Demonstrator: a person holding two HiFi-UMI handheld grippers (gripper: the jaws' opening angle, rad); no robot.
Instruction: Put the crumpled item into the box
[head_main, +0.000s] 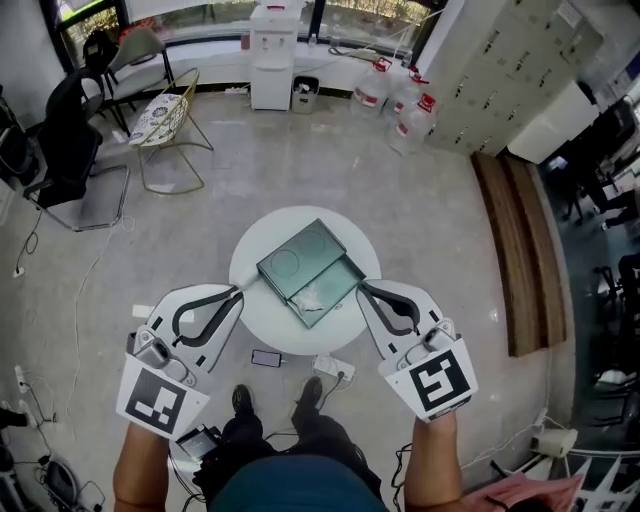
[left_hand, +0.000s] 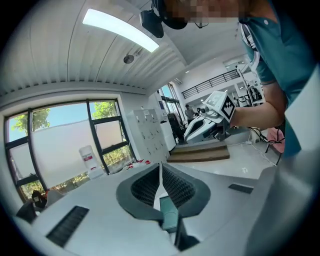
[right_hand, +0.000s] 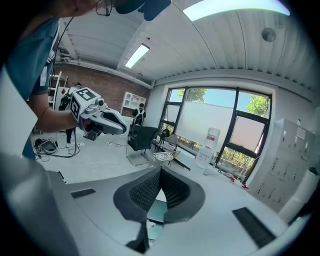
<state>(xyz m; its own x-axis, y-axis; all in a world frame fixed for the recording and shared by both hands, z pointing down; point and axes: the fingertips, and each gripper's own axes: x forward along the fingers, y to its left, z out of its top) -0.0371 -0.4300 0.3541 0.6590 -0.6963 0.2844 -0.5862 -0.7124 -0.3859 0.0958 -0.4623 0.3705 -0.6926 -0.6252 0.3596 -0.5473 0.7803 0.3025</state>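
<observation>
A green box (head_main: 296, 262) lies open on the round white table (head_main: 258, 308). A white crumpled item (head_main: 310, 297) rests inside the box's lower-right half. My left gripper (head_main: 239, 293) hovers shut at the table's left edge, just left of the box. My right gripper (head_main: 362, 288) is shut at the table's right edge, beside the box. In the left gripper view the pads (left_hand: 172, 186) meet with nothing between them, and a strip of the green box (left_hand: 169, 218) shows below. In the right gripper view the pads (right_hand: 174, 189) are likewise closed over the box (right_hand: 156, 212).
On the floor by my feet lie a phone (head_main: 266, 358) and a power strip (head_main: 334, 370). Chairs (head_main: 168, 128) stand at the back left, a water dispenser (head_main: 273, 55) and water bottles (head_main: 404, 103) at the back. A wooden bench (head_main: 520, 250) runs along the right.
</observation>
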